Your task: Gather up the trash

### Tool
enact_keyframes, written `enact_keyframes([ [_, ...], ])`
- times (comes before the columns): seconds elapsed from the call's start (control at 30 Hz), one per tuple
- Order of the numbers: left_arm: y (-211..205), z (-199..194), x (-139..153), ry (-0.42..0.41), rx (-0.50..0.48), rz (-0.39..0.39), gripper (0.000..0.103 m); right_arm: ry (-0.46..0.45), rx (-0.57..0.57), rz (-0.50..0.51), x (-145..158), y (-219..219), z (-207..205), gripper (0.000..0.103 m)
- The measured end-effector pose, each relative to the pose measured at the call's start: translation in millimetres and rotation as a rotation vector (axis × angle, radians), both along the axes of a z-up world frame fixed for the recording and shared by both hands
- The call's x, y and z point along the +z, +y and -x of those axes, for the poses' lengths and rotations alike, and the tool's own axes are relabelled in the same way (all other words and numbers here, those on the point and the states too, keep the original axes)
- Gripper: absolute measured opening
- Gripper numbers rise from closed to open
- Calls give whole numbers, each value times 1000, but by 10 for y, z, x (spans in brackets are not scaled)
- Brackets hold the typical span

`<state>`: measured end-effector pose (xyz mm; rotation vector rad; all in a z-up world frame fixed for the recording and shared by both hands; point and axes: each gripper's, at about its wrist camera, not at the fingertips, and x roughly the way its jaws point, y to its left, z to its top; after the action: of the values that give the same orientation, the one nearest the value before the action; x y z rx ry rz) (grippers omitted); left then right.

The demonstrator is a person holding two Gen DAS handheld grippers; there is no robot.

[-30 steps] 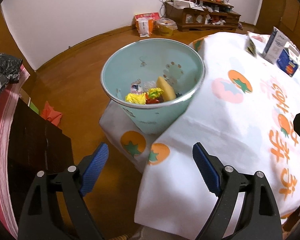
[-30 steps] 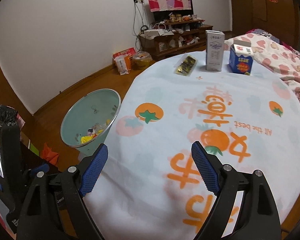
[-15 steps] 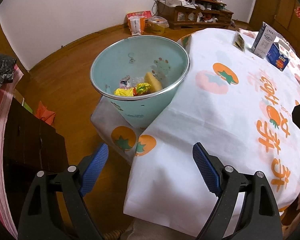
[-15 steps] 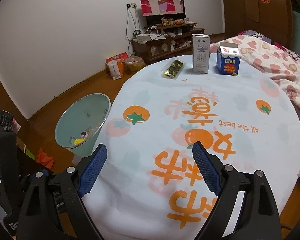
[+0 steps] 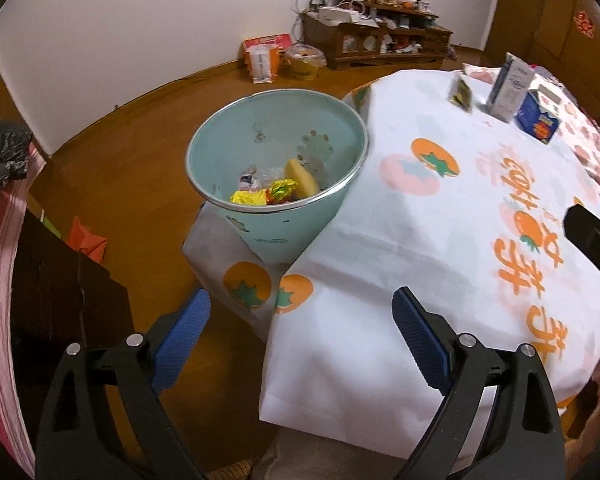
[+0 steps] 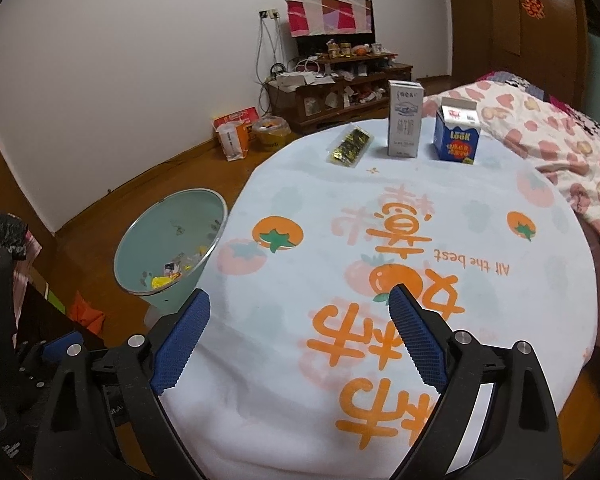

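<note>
- One pale green bin (image 5: pixel 276 184), a tapering round bucket with a shiny metal rim, stands on the wooden floor against the edge of the table (image 6: pixel 440 240).
- Inside the bin lie several pieces of trash: one crumpled yellow wrapper (image 5: pixel 249 198), one yellow-green foil wrapper (image 5: pixel 281 190), one yellow wedge-shaped piece (image 5: pixel 301 177), plus clear plastic scraps.
- The round table wears one white cloth printed with orange persimmons and orange lettering.
- Three things sit at its far side: one flat dark snack packet (image 6: pixel 350 146), one tall white carton (image 6: pixel 405 119), one shorter blue carton (image 6: pixel 457 132).
- Left tool (image 5: pixel 300 344): ribbed blue pads spread wide and opening, nothing between them.
- Right tool (image 6: pixel 298 340): likewise wide and opening, empty, over the cloth.
</note>
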<state>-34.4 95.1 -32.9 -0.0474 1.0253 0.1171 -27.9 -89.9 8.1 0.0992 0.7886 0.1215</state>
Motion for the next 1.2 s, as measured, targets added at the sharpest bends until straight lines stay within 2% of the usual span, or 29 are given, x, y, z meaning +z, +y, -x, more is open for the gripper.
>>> enact_keyframes([
  [0.3, 154, 221, 580, -241, 59, -123, 97, -90, 19, -13, 349, 106, 115, 91],
  [0.47, 204, 275, 799, -334, 62, -133, 97, -143, 45, -14, 520, 198, 199, 92],
  [0.63, 285, 267, 1006, -411, 73, -112, 97, -242, 49, -6, 731, 270, 249, 94],
  [0.93, 375, 157, 1287, -554, 122, -140, 97, -391, 60, -74, 1084, 372, 36, 95],
  [1.07, 384, 76, 1319, -596, 139, -164, 97, -416, 61, -95, 1081, 412, -78, 96],
  [1.2, 404, -39, 1251, -582, 144, -142, 97, -407, 55, -108, 988, 412, -190, 96],
])
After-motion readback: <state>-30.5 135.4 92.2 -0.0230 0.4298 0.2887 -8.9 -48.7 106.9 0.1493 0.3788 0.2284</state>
